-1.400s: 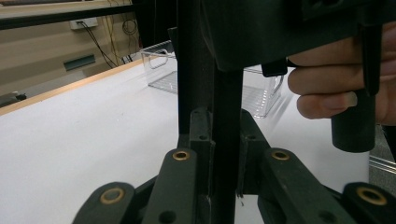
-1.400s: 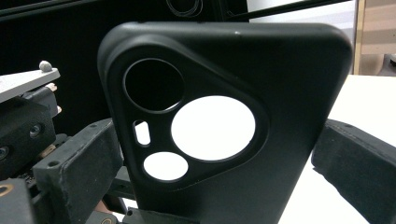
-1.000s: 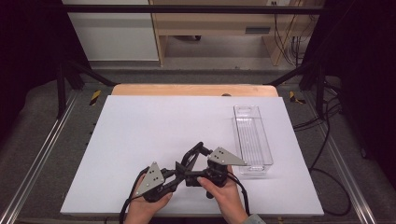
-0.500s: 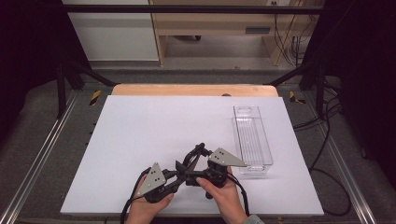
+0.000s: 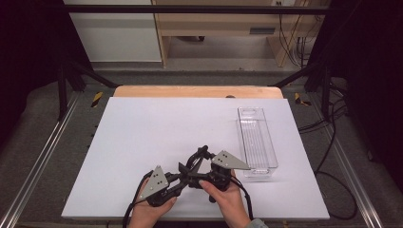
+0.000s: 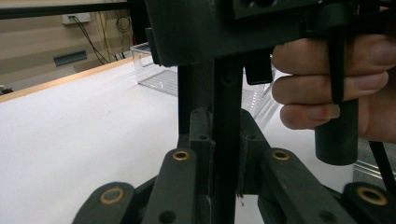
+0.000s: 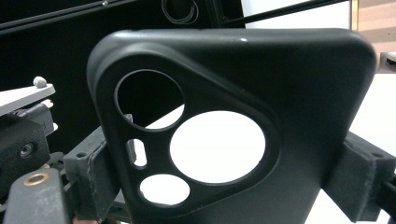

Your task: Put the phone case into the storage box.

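Black phone case (image 7: 224, 135), one, gripped across its width by right gripper (image 5: 202, 159), jaws just closing; edge apparently pinched in clenched left gripper (image 5: 183, 172). One clear tray (image 5: 257, 141) just beside. Two hands held low, close together near white table (image 5: 142, 128) front edge.

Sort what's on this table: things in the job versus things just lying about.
In the job:
black phone case, gripped across its width in the right gripper
left gripper, shut on the case's edge

Lying about:
clear plastic bin
white table
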{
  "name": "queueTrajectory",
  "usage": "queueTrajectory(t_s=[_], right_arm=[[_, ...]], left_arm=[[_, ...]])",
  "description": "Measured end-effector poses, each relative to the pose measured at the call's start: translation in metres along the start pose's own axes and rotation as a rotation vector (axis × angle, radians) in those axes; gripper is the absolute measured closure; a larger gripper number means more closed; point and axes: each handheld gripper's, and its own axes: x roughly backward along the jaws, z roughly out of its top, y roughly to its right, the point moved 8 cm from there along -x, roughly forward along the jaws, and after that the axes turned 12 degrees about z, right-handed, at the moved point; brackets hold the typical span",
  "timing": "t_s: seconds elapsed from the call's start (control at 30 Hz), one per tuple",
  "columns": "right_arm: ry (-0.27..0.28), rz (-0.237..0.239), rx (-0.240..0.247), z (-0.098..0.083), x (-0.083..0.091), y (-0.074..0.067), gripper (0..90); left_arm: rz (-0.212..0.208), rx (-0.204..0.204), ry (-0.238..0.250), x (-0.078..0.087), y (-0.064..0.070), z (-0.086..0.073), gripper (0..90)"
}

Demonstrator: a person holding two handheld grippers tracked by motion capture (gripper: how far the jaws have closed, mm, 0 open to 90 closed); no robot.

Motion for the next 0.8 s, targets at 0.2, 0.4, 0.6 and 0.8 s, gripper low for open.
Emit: queueTrajectory(t_s=[0.2, 0.4, 0.6, 0.8], right_arm=[[-0.006, -0.011, -0.001, -0.0008, 0.0008, 0.001, 12.9], [-0.015, -0.014, -0.001, -0.0013, 0.0015, 0.0017, 13.1], [-0.028, -0.013, -0.001, -0.0023, -0.0005, 0.002, 13.3], [-0.032, -0.019, 0.003, -0.0037, -0.0009, 0.0029, 13.4]], left_arm=[[0.003, -0.003, -0.005, -0.0012, 0.0006, -0.0006, 80.5], [0.001, 0.002, -0.008, -0.0023, 0.0017, -0.002, 80.4], [0.006, 0.002, -0.012, -0.0017, -0.0004, -0.0035, 80.3], [0.005, -0.003, -0.019, -0.0025, -0.0003, -0.0049, 80.1]])
